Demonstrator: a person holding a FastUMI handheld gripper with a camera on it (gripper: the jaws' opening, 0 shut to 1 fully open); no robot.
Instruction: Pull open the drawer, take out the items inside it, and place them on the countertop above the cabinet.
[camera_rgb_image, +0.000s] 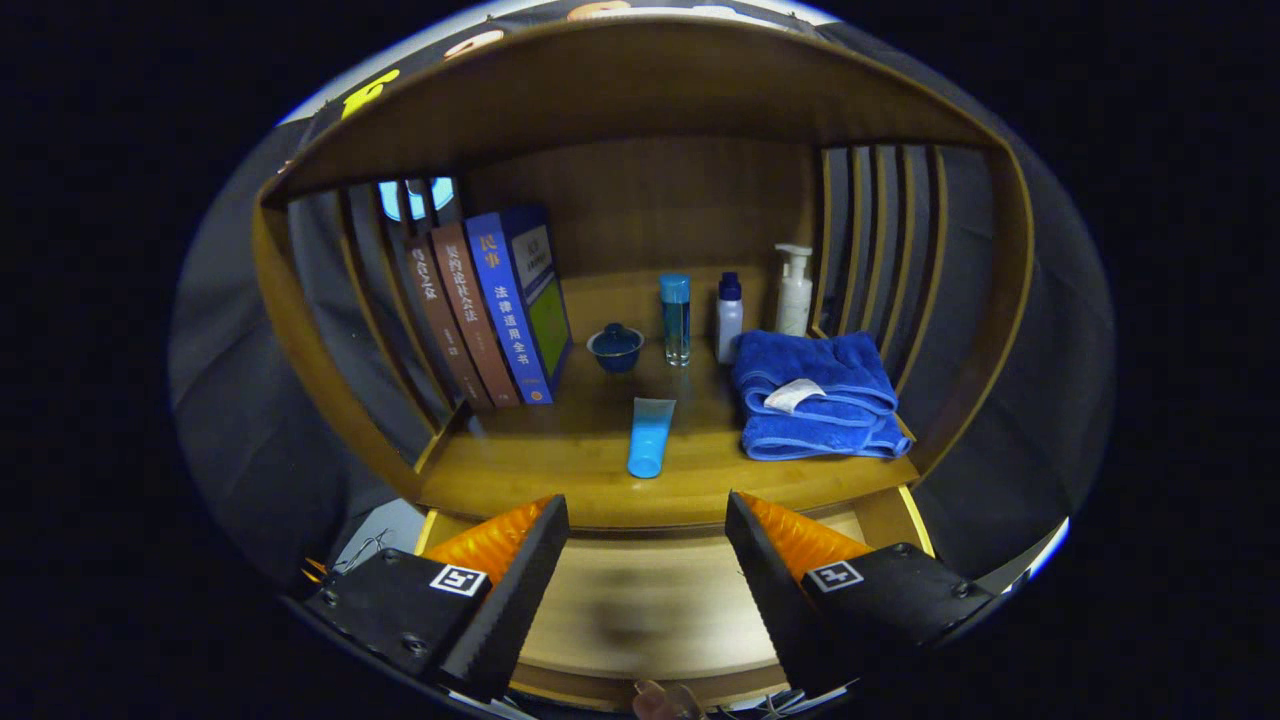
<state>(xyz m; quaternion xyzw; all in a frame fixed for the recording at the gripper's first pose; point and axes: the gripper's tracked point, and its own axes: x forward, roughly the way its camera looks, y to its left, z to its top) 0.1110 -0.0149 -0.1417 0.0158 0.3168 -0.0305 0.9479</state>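
Tongs (647, 545) spread wide, nothing between the fingers (520, 590), hanging over the pulled-out drawer (650, 600), whose wooden bottom shows below them. Blue tube (650, 437) lies flat on the desk (560, 470) just beyond the tips, roughly centred between them. Further back: folded blue towel (815, 395), books (500, 310), small blue bowl (615, 347), three bottles (730, 318).
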